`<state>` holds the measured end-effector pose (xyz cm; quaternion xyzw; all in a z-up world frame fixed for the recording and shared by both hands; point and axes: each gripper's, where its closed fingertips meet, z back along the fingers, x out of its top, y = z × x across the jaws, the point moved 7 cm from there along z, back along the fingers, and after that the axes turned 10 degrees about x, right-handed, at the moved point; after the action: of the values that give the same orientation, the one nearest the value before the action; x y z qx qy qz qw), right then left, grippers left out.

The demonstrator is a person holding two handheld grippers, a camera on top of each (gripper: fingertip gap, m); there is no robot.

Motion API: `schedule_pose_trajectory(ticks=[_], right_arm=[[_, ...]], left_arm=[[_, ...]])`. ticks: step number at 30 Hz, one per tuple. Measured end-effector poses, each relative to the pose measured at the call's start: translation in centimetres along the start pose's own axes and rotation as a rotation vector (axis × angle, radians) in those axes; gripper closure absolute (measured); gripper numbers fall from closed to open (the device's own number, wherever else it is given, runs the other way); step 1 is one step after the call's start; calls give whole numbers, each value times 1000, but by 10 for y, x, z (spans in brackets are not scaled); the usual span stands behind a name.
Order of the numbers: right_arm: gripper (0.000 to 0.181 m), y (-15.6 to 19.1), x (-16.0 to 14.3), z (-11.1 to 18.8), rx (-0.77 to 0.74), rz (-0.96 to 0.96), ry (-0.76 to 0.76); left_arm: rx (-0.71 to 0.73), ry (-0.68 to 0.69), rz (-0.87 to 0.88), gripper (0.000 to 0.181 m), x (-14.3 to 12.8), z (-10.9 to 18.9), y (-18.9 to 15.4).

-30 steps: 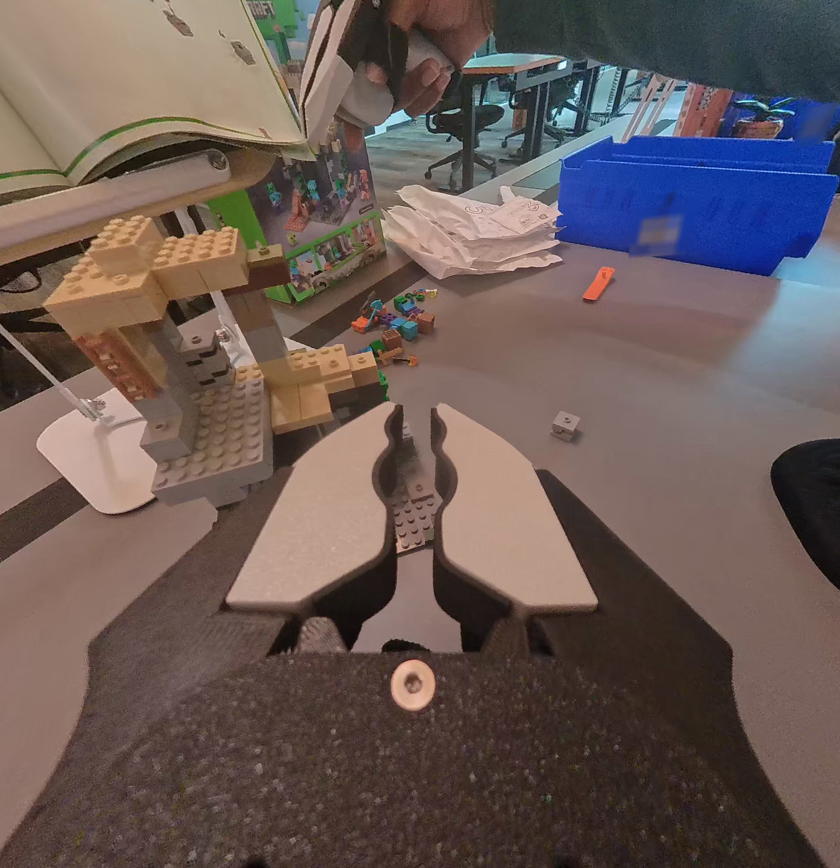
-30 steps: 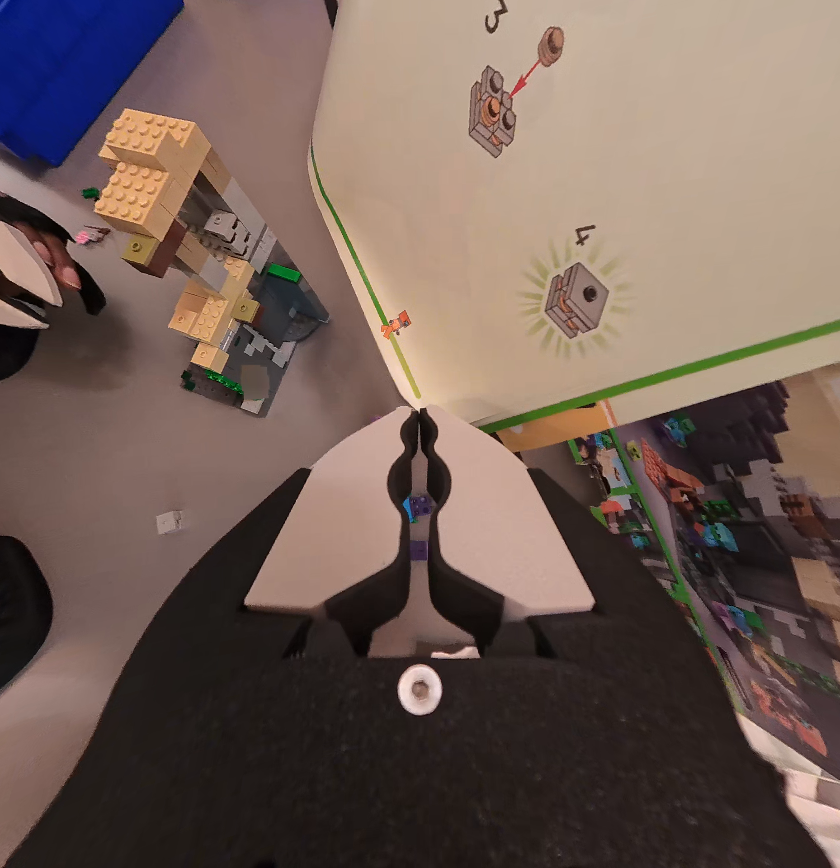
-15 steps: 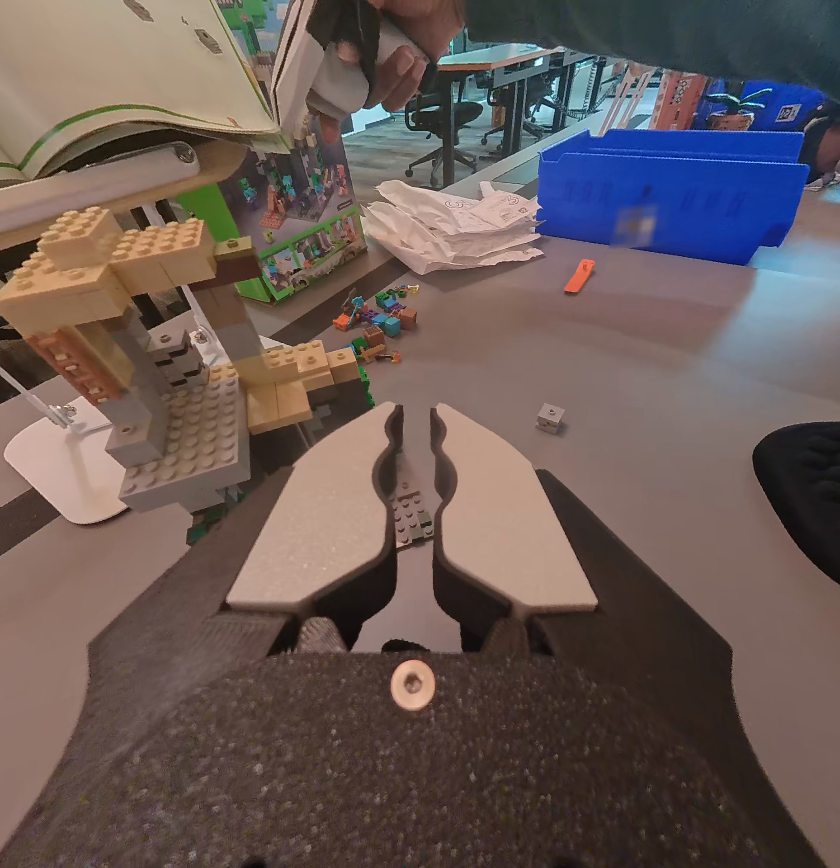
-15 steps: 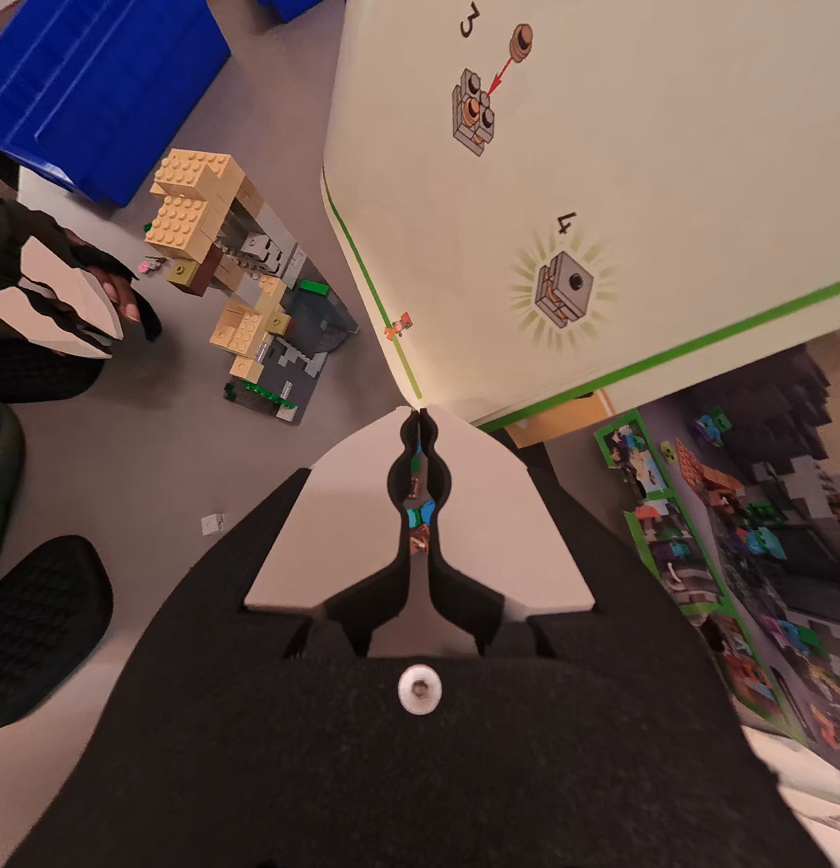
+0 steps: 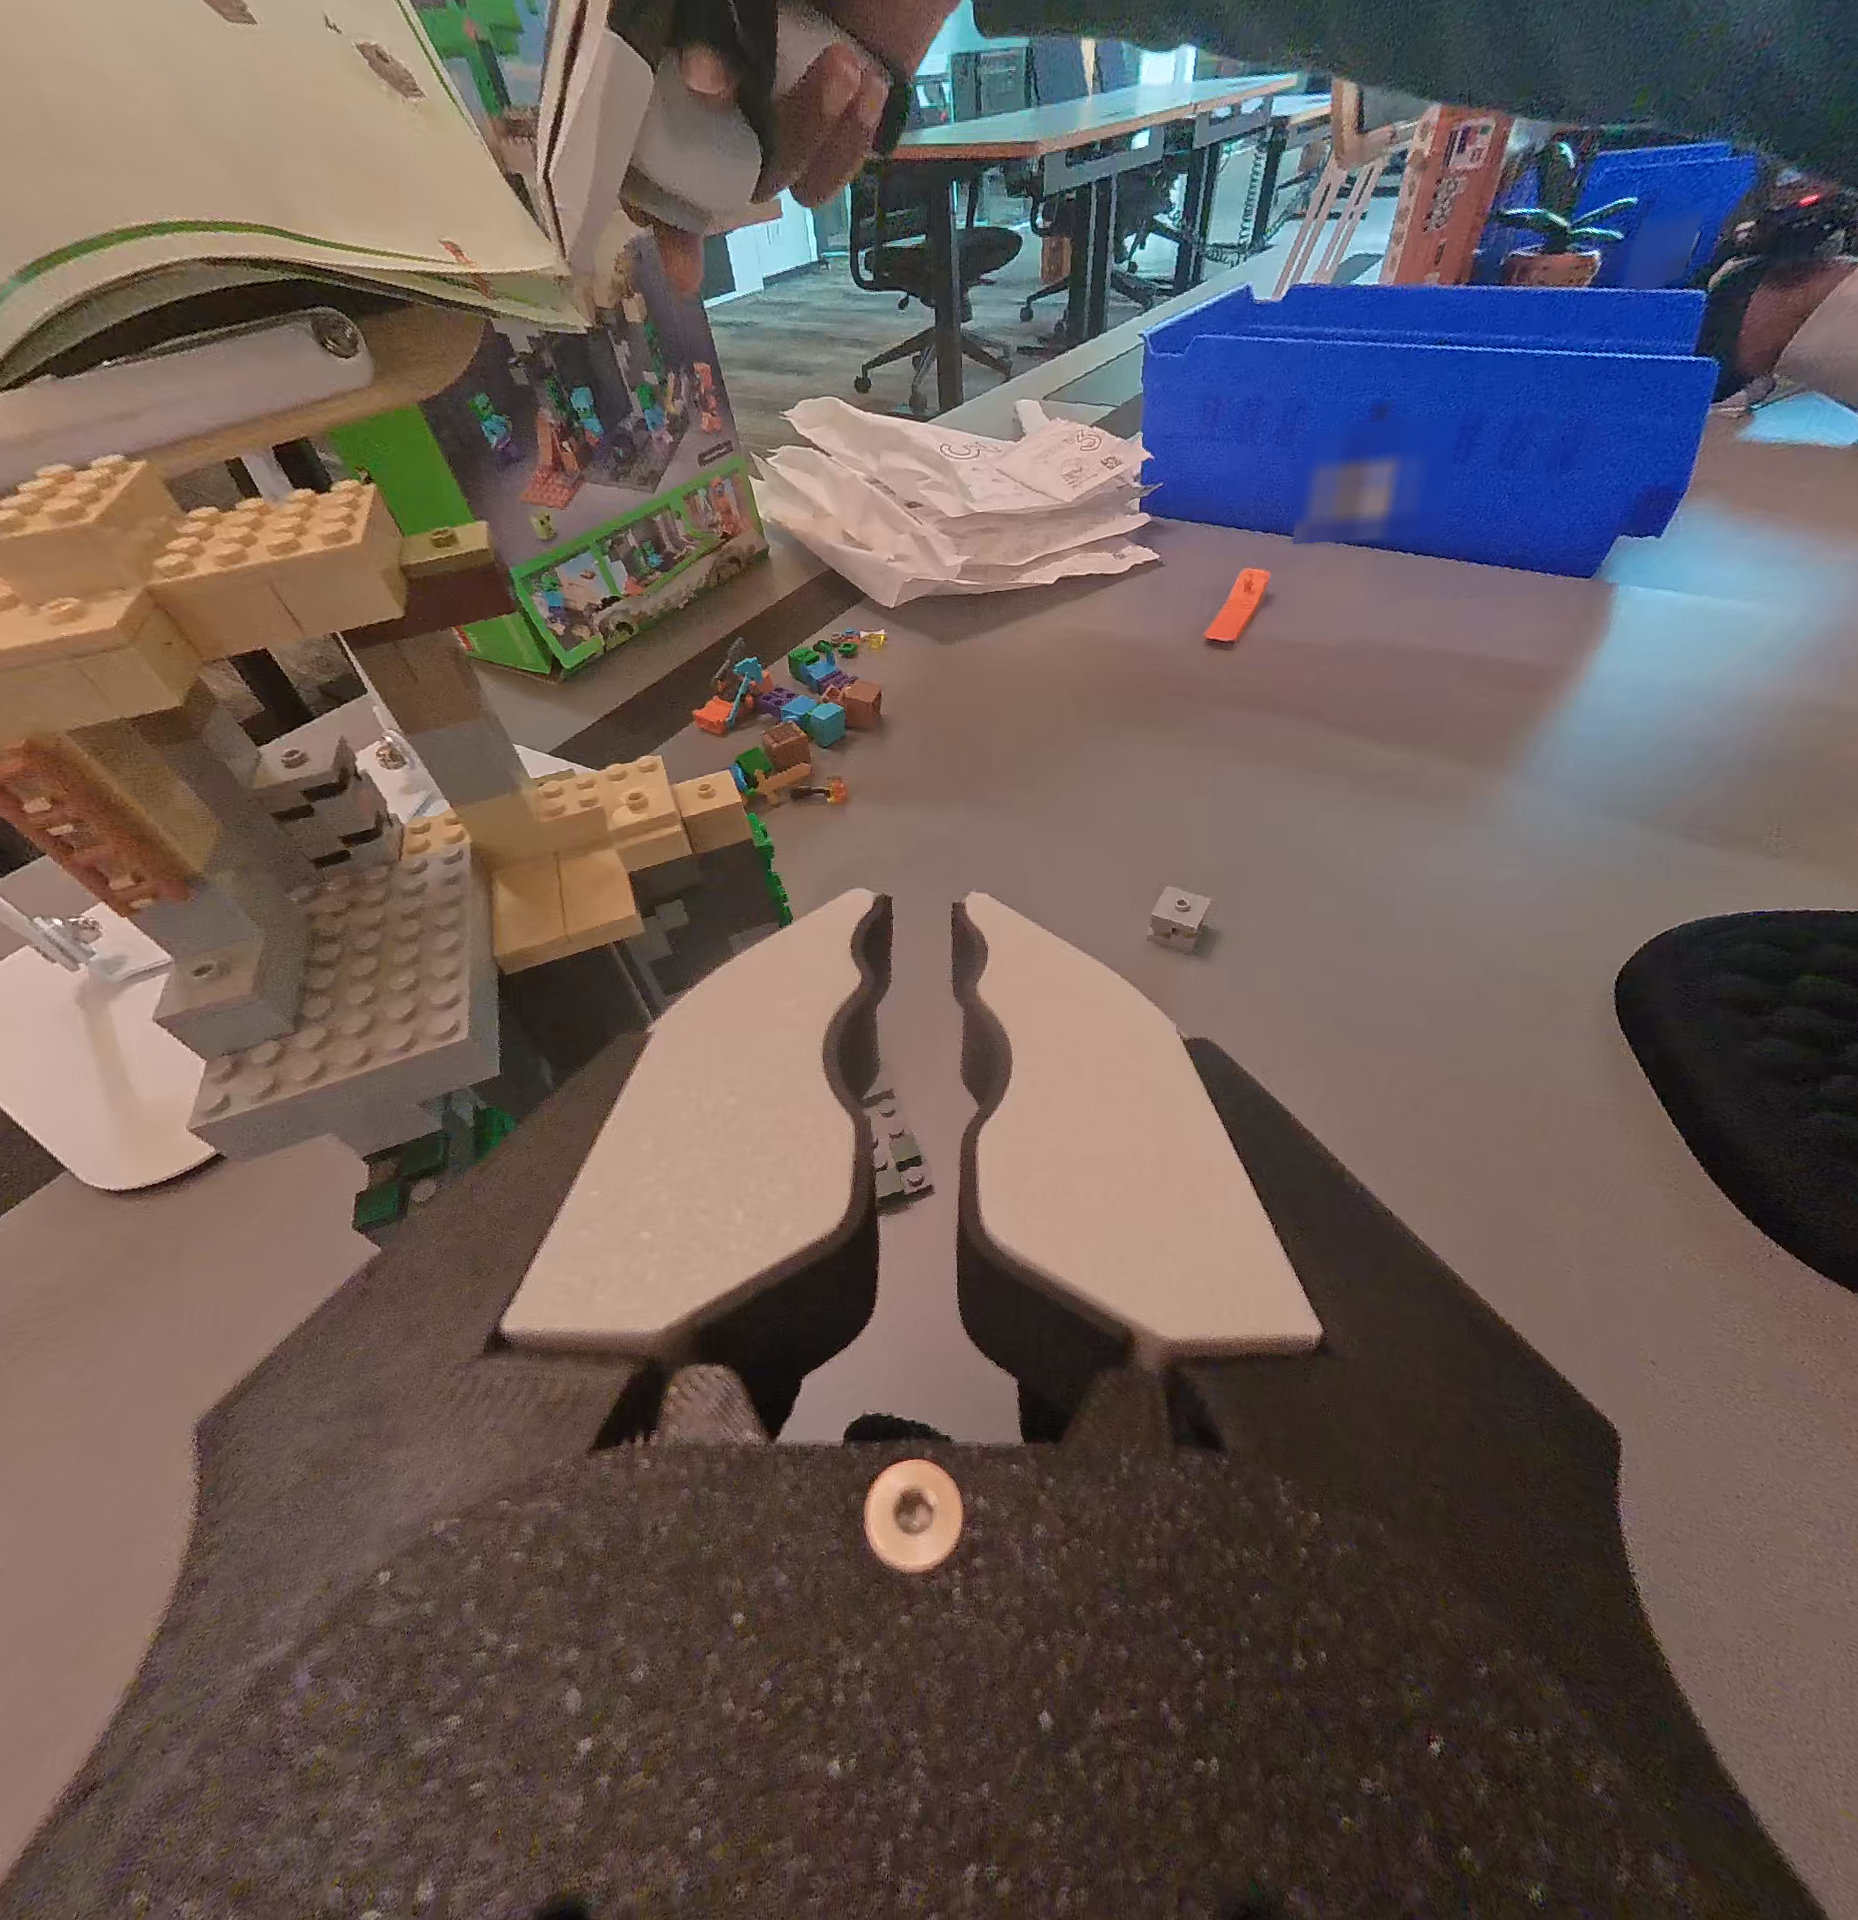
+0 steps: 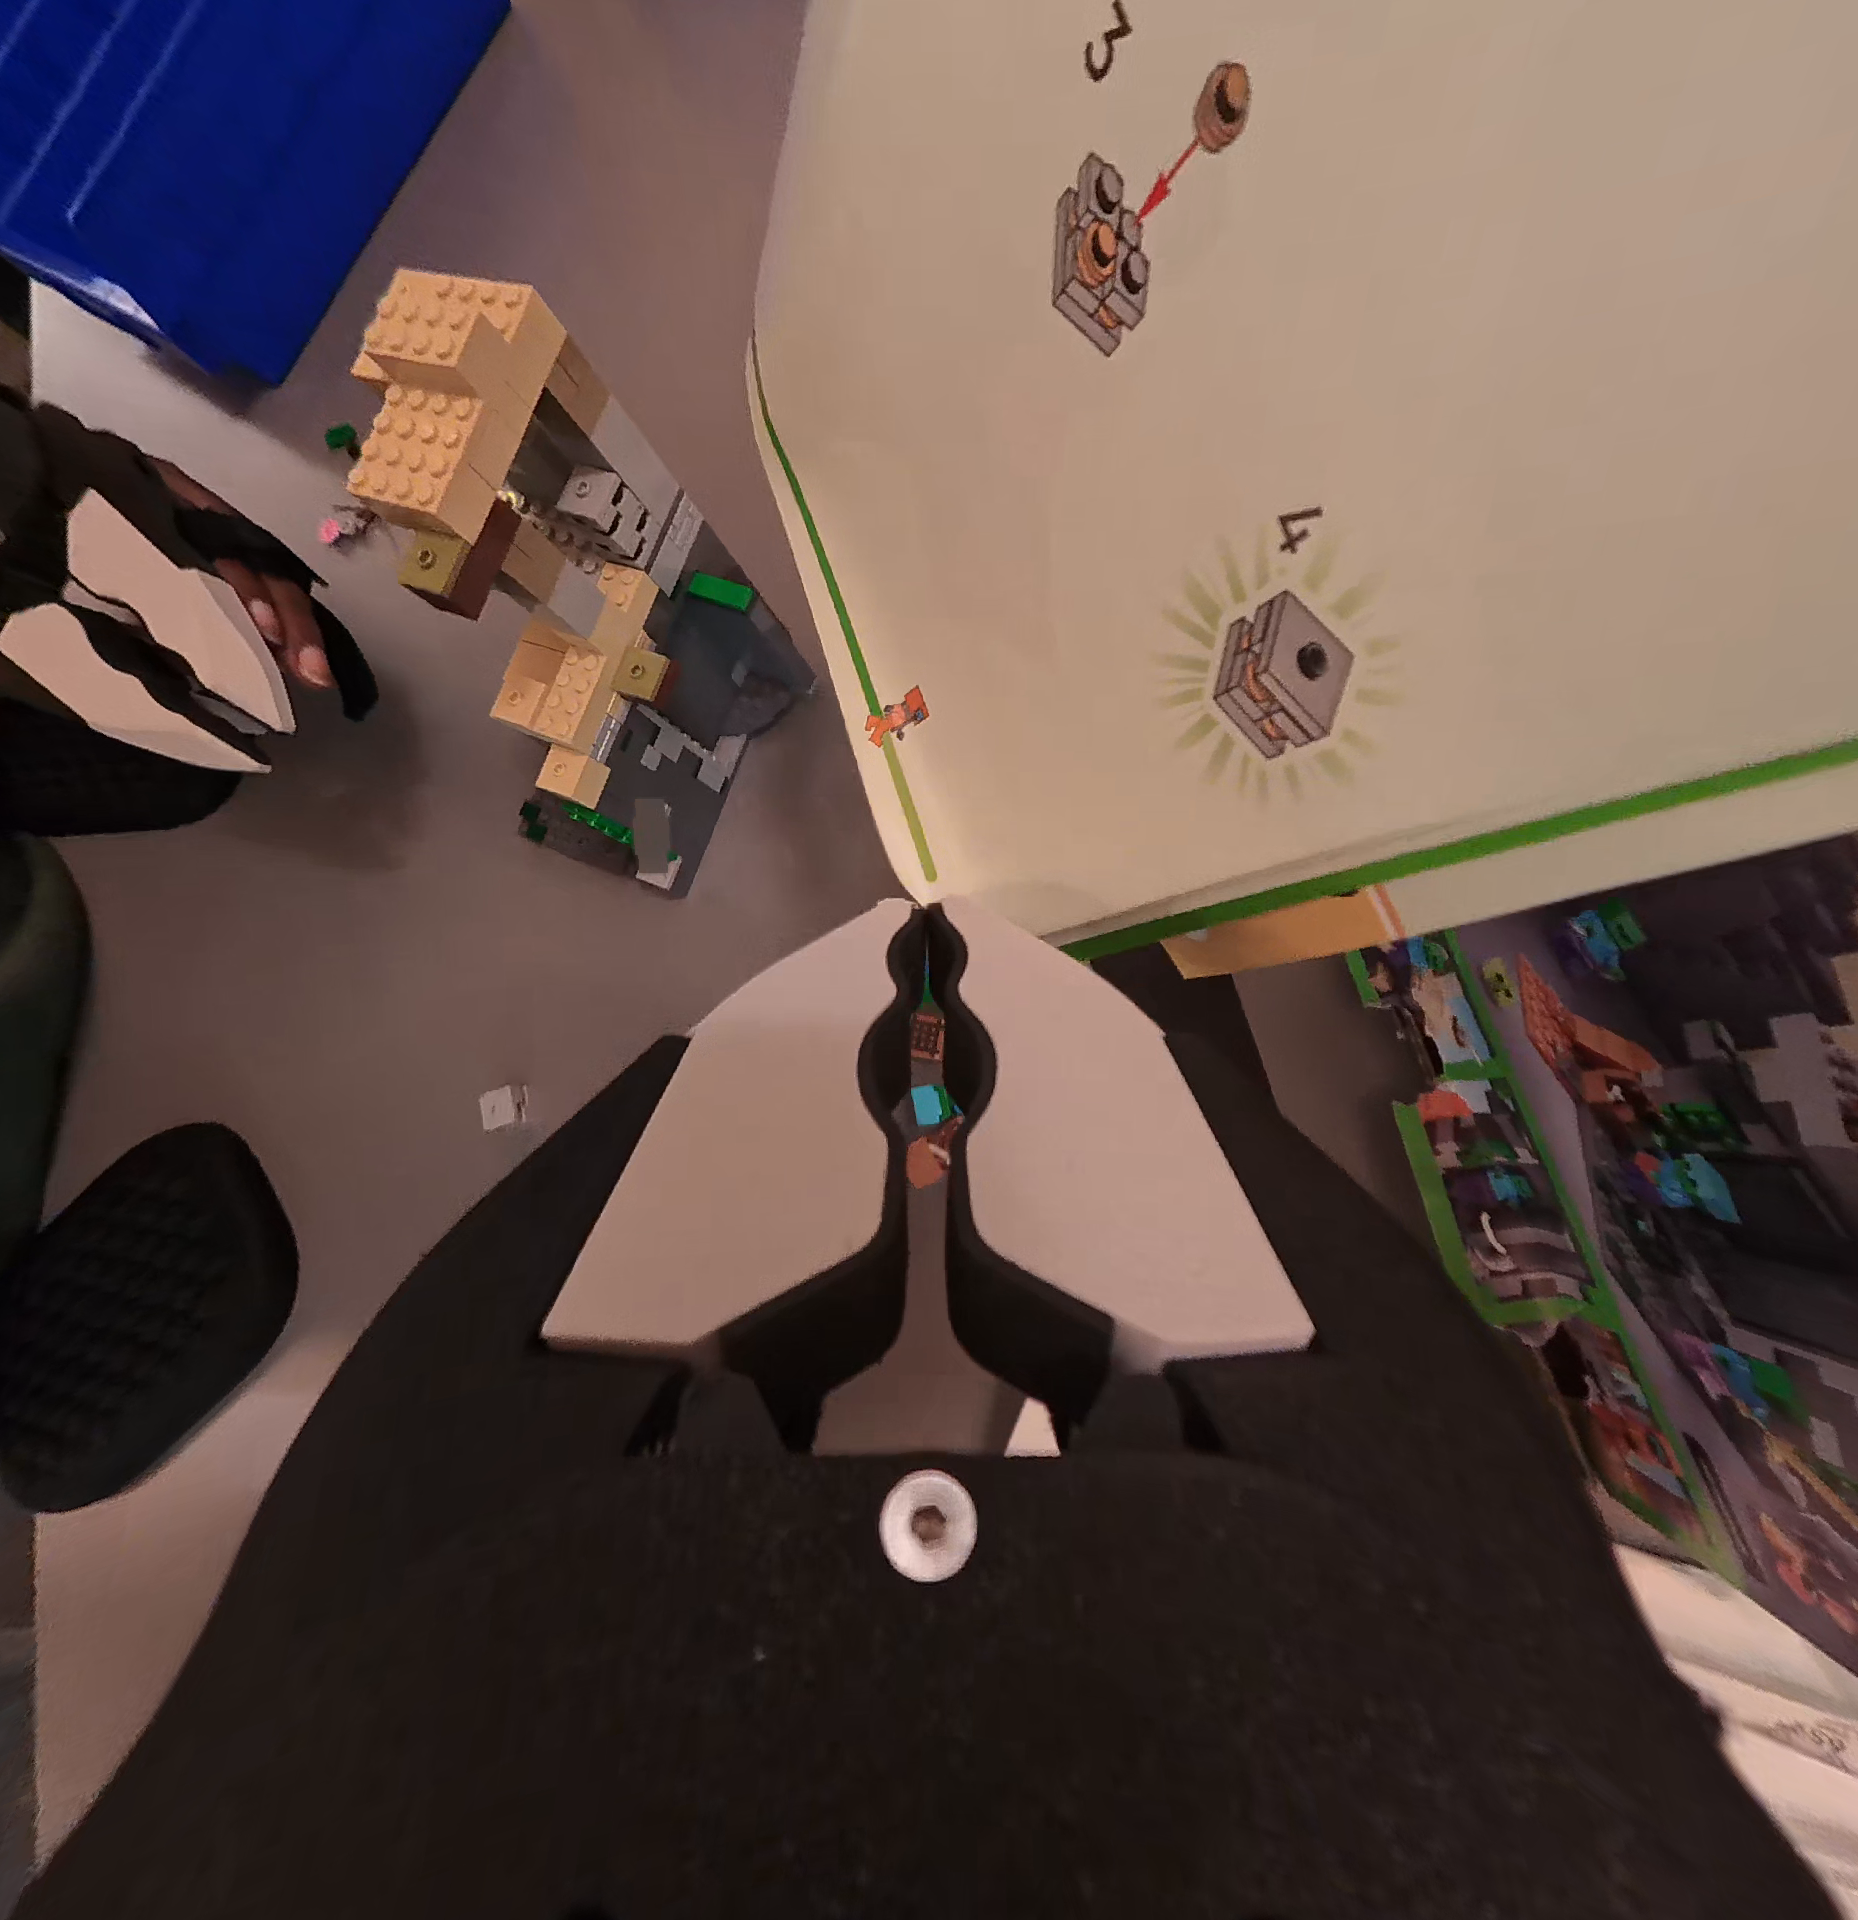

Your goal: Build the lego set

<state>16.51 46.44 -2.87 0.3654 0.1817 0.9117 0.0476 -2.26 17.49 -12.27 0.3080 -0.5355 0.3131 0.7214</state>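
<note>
A half-built lego model [image 5: 333, 935] of tan and grey bricks stands on the grey table; it also shows in the right wrist view [image 6: 551, 582]. My left gripper [image 5: 920, 909] hovers just right of it, narrowly open and empty, above a dark grey plate [image 5: 897, 1143]. A small grey brick [image 5: 1179, 916] lies alone to its right, also visible in the right wrist view [image 6: 504, 1107]. My right gripper [image 6: 925, 912] is shut on the corner of a page of the instruction booklet [image 6: 1424, 416]. It shows high up in the left wrist view [image 5: 582, 156].
The booklet rests on a stand with a white base [image 5: 73, 1070]. Behind are the lego box [image 5: 613, 488], loose coloured pieces [image 5: 800, 707], crumpled paper bags [image 5: 966, 509], an orange separator tool [image 5: 1237, 608] and a blue bin [image 5: 1424, 457]. A black chair seat [image 5: 1777, 1081] sits at the right. Spacing between my two grippers at the tips: around 25 cm. To reach the dark grey plate [image 5: 897, 1143] in a straight line is about 11 cm for my left fingers, about 30 cm for my right. My right tips are about 30 cm from the small grey brick [image 5: 1179, 916], my left tips only 15 cm. It turns up in the right wrist view [image 6: 498, 1100] as well.
The right gripper stays shut on the page corner while it shifts with the page. The left gripper has drifted a little, so the model sits farther left in its view.
</note>
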Motion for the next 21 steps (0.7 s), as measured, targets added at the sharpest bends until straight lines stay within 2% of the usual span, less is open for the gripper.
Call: schedule_pose_trajectory(ticks=[5,9,12,16,21], right_arm=[[181,1,2,2,-124,51,94],[181,8,-6,0,-414,248,55],[181,29,-5,0,-626,420,-19],[181,68,2,-1,-776,594,-72],[181,99,13,-8,-871,734,-82]], left_arm=[[0,-4,-6,171,0,0,-1],[45,-25,-24,172,6,4,2],[121,-28,-62,173,16,5,12],[188,-3,-126,172,43,-1,25],[276,-21,-311,160,100,-33,43]])
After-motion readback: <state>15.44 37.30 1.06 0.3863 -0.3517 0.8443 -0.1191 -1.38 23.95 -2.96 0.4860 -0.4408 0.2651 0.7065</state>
